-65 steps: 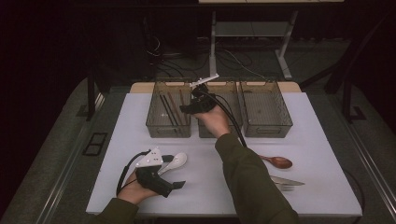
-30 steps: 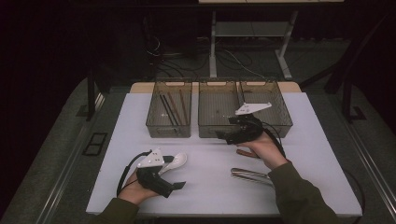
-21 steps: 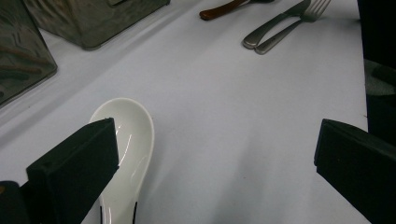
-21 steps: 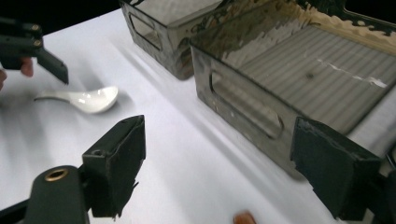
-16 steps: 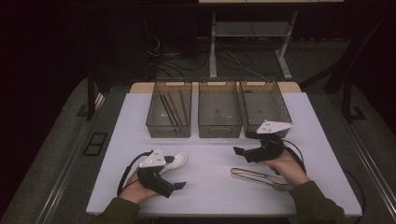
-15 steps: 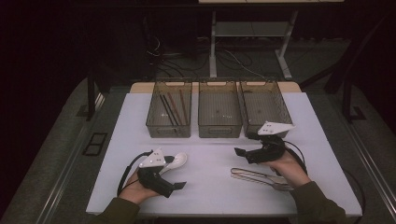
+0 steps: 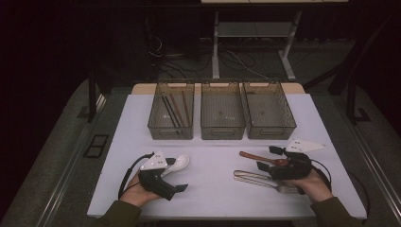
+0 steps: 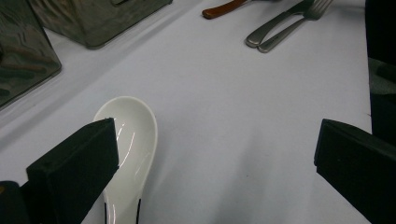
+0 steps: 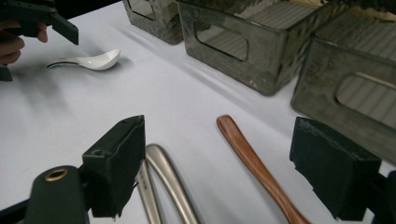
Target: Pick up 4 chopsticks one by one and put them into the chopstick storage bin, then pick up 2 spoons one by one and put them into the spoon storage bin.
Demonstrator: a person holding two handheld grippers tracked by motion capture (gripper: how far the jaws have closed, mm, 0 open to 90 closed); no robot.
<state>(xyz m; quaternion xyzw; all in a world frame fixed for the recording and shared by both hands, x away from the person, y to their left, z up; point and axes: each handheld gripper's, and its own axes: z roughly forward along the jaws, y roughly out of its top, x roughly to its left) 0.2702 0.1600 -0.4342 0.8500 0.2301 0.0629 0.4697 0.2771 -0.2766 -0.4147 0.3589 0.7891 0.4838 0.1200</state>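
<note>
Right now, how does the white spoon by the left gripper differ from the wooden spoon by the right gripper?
The white spoon is glossy, short and broad with a deep bowl; the wooden spoon is reddish-brown, matte, with a long slim handle. The white spoon lies beside one jaw of the open left gripper; the wooden spoon's handle lies between the jaws of the open right gripper, near two metal utensils. Both lie flat and ungripped on the white table.

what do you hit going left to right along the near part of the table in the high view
left tool → white spoon → metal forks → wooden spoon → right tool
</note>
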